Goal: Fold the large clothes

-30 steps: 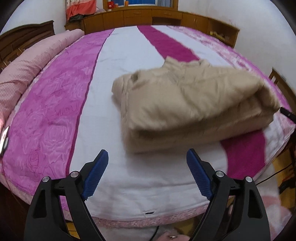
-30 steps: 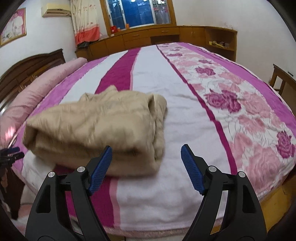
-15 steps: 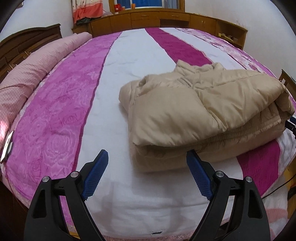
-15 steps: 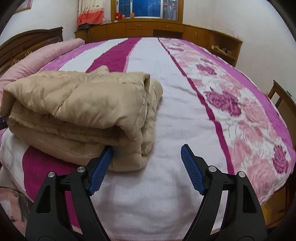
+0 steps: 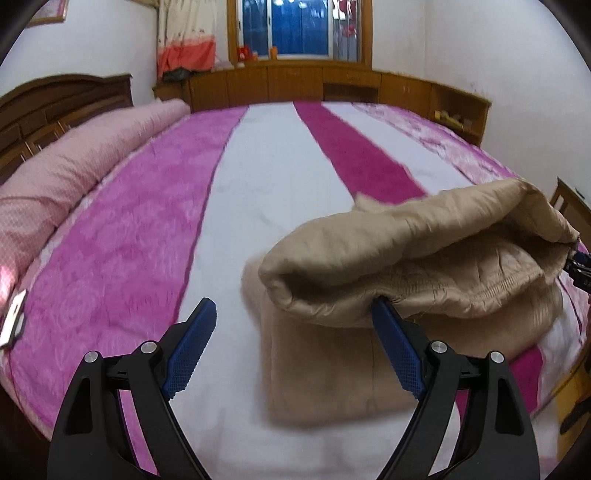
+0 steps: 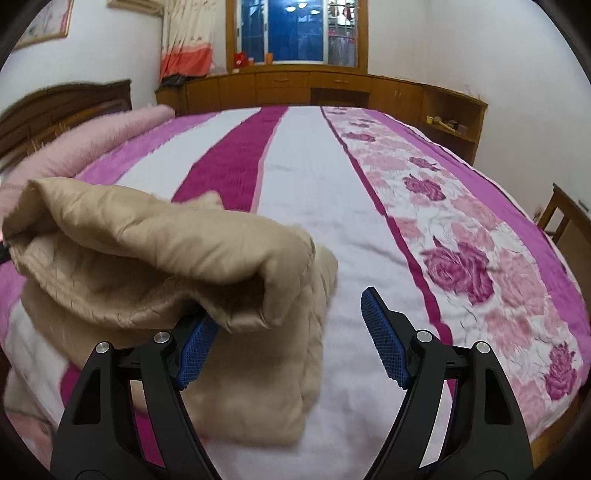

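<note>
From the left wrist view, the left tongs [image 5: 291,349] stand wide open, nothing between the blue pads [image 5: 188,354]. The right-hand pad's tip sits under the rolled front lip of the tan padded coat [image 5: 417,266], touching or nearly touching the fabric; motion blur makes it hard to be sure. The coat lies folded on the bed [image 5: 266,192] at about 2 o'clock from the tongs, its upper layer lifted and curling over the lower one. At 3 o'clock, at the frame edge, part of the other tool [image 5: 580,267] shows against the coat's far corner. A pink bolster [image 5: 74,177] runs along the bed at 10 o'clock, with a dark wooden headboard [image 5: 55,99] behind it. A window [image 5: 299,27] stands at 12 o'clock above a wooden cabinet [image 5: 325,85].

From the right wrist view, the right tongs [image 6: 291,343] are also spread open and grip nothing. The left-hand pad [image 6: 195,350] is tucked beneath the coat's [image 6: 155,251] raised fold, while the other pad hangs over bare bedspread [image 6: 332,192]. The coat sits at 10 o'clock, on the white and magenta stripes. A chair [image 6: 569,218] stands beside the bed at 3 o'clock.
</note>
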`<action>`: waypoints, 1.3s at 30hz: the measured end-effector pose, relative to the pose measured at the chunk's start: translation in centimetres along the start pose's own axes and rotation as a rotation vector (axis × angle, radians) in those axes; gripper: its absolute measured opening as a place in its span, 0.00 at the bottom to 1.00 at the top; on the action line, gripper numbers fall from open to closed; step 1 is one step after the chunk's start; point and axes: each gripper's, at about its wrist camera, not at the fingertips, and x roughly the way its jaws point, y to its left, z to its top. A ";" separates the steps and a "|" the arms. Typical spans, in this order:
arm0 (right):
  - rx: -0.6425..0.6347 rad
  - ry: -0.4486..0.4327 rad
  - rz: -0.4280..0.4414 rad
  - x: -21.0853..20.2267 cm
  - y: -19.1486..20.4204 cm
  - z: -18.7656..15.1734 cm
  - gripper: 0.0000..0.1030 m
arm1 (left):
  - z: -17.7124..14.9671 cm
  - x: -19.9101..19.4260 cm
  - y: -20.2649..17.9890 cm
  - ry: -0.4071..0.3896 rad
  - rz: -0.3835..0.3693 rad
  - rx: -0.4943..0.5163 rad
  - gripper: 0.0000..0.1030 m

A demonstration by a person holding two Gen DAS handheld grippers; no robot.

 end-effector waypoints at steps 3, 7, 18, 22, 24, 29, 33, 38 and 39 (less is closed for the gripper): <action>0.065 0.001 0.021 1.1 -0.5 1.8 0.74 | 1.6 1.3 0.4 -0.013 -0.006 -0.015 0.81; 0.153 0.015 0.023 2.7 -1.5 3.8 0.74 | 2.9 2.7 1.4 -0.014 0.014 -0.048 0.81; 0.259 0.075 0.053 4.7 -2.7 3.8 0.74 | 3.3 5.6 2.5 0.054 -0.037 -0.098 0.81; 0.311 0.136 0.075 6.7 -2.8 3.8 0.70 | 3.6 8.5 2.5 0.099 -0.088 -0.158 0.81; 0.337 0.162 0.093 7.9 -2.7 3.7 0.53 | 3.7 10.1 2.4 0.121 -0.080 -0.182 0.80; 0.281 0.195 -0.025 10.7 -1.2 4.0 0.49 | 3.0 13.9 2.1 0.186 0.138 -0.127 0.80; 0.271 0.222 -0.052 13.0 -1.1 4.1 0.49 | 2.2 16.4 3.7 0.233 0.147 -0.208 0.80; 0.303 0.227 -0.040 14.8 -1.7 3.9 0.52 | 2.0 17.3 4.3 0.248 0.137 -0.229 0.81; 0.306 0.226 -0.040 14.7 -1.8 3.9 0.52 | 2.0 17.1 4.4 0.248 0.133 -0.231 0.81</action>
